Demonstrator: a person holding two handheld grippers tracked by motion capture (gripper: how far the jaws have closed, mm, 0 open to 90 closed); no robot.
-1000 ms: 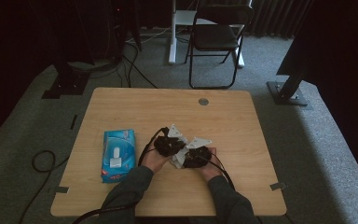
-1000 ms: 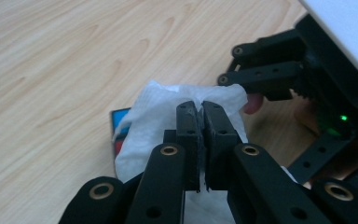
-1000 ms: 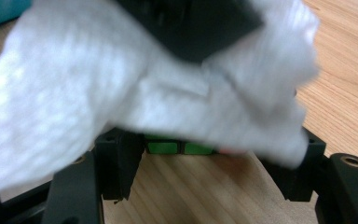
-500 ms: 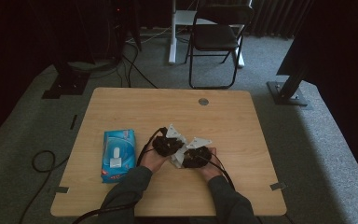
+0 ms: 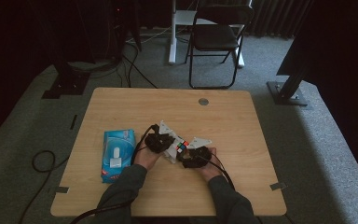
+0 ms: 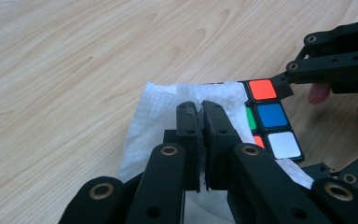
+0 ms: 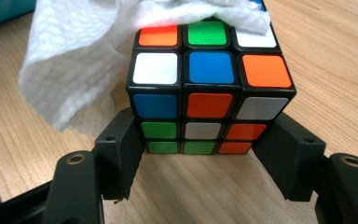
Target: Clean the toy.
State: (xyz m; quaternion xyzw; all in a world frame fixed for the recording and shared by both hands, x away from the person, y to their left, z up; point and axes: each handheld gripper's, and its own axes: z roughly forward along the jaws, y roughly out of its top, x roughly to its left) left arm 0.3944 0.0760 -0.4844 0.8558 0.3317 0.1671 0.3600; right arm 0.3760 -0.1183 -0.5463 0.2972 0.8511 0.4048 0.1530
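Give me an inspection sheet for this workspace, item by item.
Surface: light wooden table, round grey grommet near the far edge.
Job's things: scrambled multicoloured puzzle cube with a white paper wipe draped over it.
Clutter: blue wipes packet at the table's left.
Grippers: left tongs shut on the wipe; right tongs shut on the cube's sides.
Cables: black gripper cables across the table; more on the floor.
Surroundings: grey carpet, black folding chair, dark stands.

Dark grey long sleeves on both forearms. Black two-jaw left gripper with brass-coloured pivot rivets, matching black right gripper, pale three-cornered top plates, black trailing cables.
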